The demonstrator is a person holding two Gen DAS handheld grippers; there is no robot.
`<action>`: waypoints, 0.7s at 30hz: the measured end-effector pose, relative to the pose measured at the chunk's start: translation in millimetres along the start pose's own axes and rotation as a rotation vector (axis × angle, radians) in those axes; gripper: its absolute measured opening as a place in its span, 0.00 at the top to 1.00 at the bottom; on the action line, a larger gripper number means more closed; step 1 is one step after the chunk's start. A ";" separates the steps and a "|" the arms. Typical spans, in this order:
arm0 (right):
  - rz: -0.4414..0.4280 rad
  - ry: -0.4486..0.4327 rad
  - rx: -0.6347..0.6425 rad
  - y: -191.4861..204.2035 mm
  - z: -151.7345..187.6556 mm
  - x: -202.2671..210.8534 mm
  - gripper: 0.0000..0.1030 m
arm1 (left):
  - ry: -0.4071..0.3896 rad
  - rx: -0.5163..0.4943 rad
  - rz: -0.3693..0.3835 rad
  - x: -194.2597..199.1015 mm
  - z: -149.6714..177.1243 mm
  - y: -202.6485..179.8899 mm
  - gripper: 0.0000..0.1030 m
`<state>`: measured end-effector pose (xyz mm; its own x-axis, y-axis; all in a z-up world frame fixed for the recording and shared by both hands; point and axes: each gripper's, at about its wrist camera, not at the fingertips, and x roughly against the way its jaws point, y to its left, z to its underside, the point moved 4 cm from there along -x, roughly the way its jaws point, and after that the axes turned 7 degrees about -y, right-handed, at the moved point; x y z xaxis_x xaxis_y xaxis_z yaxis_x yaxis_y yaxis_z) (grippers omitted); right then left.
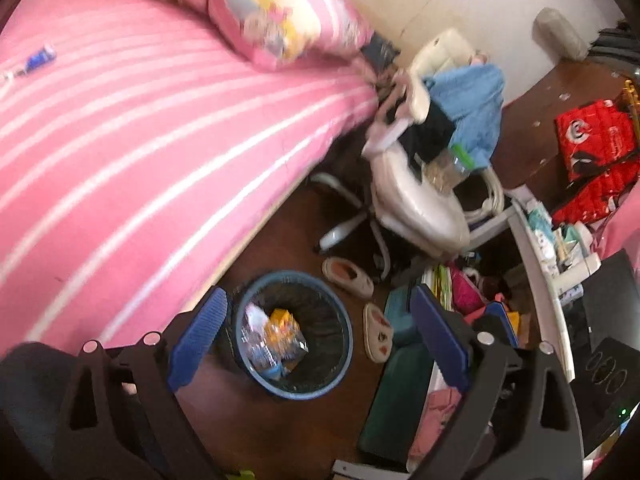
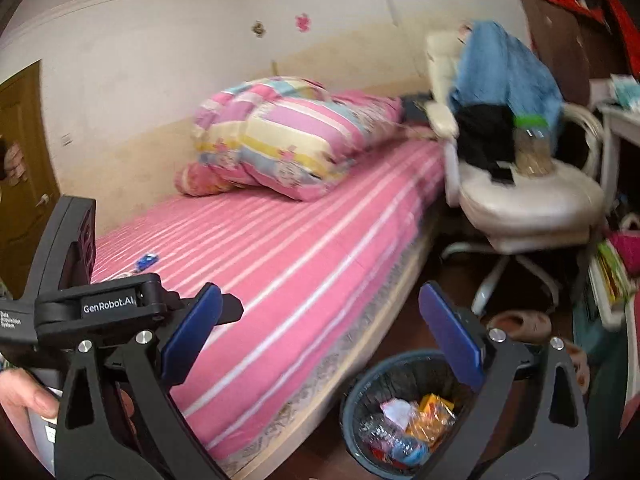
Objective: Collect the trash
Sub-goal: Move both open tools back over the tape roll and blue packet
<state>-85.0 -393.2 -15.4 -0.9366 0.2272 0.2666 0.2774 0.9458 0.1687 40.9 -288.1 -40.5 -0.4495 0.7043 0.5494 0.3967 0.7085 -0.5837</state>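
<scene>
Trash bin (image 1: pixel 294 334) on floor (image 1: pixel 248 412) beside bed (image 1: pixel 140 140)

The pink striped bed (image 2: pixel 304 256) carries a folded quilt (image 2: pixel 288 140) and a small blue wrapper (image 2: pixel 146 260); beside it, the dark floor (image 1: pixel 260 248) holds a blue bin (image 1: pixel 292 332) and slippers (image 1: pixel 348 276).

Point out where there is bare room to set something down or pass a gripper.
The striped bed is bare between the folded quilt and the small blue item. Bare floor lies beside the trash bin. Crowded: the chair seat with clothes and a jar, and the slippers by the chair base.
</scene>
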 end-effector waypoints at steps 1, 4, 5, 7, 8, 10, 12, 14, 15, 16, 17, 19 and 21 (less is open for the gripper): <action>0.017 -0.019 0.028 13.4 -9.7 3.2 0.05 | -0.031 -0.003 0.008 12.4 -5.8 -0.4 0.10; 0.014 -0.033 0.045 38.7 -21.3 2.4 0.05 | -0.108 -0.004 0.008 47.6 -23.1 2.9 0.08; -0.003 -0.042 0.046 47.6 -28.0 3.1 0.05 | -0.123 -0.003 0.002 54.6 -27.7 4.8 0.07; -0.024 -0.062 0.047 61.1 -37.6 2.6 0.05 | -0.159 0.000 -0.021 70.8 -38.4 12.6 0.07; -0.041 -0.072 0.055 72.0 -43.2 0.8 0.05 | -0.181 0.007 -0.036 81.0 -45.4 20.4 0.06; -0.071 -0.082 0.066 86.5 -52.2 -3.8 0.05 | -0.207 0.028 -0.062 95.4 -56.6 36.3 0.06; -0.101 -0.086 0.071 98.7 -58.1 -9.1 0.05 | -0.226 0.058 -0.096 105.0 -66.3 55.4 0.06; -0.130 -0.090 0.067 116.8 -64.5 -16.7 0.05 | -0.241 0.088 -0.135 113.5 -76.9 77.0 0.06; -0.147 -0.088 0.066 126.5 -66.2 -21.6 0.05 | -0.246 0.099 -0.153 117.2 -81.1 88.0 0.06; -0.175 -0.078 0.067 140.4 -67.8 -27.7 0.05 | -0.256 0.113 -0.175 122.0 -86.4 102.1 0.06; -0.193 -0.071 0.069 148.7 -69.3 -30.2 0.05 | -0.270 0.125 -0.192 125.9 -91.1 116.0 0.06; -0.263 -0.037 0.111 178.7 -69.1 -50.9 0.05 | -0.303 0.133 -0.238 133.3 -100.2 142.6 0.06; -0.290 -0.022 0.136 193.7 -67.4 -62.4 0.05 | -0.329 0.128 -0.299 140.0 -107.5 169.5 0.06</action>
<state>41.6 -239.9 64.6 -0.9774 -0.0524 0.2048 -0.0311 0.9939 0.1057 131.2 -64.6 1.7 -0.7677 0.4038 0.4976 0.1182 0.8524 -0.5093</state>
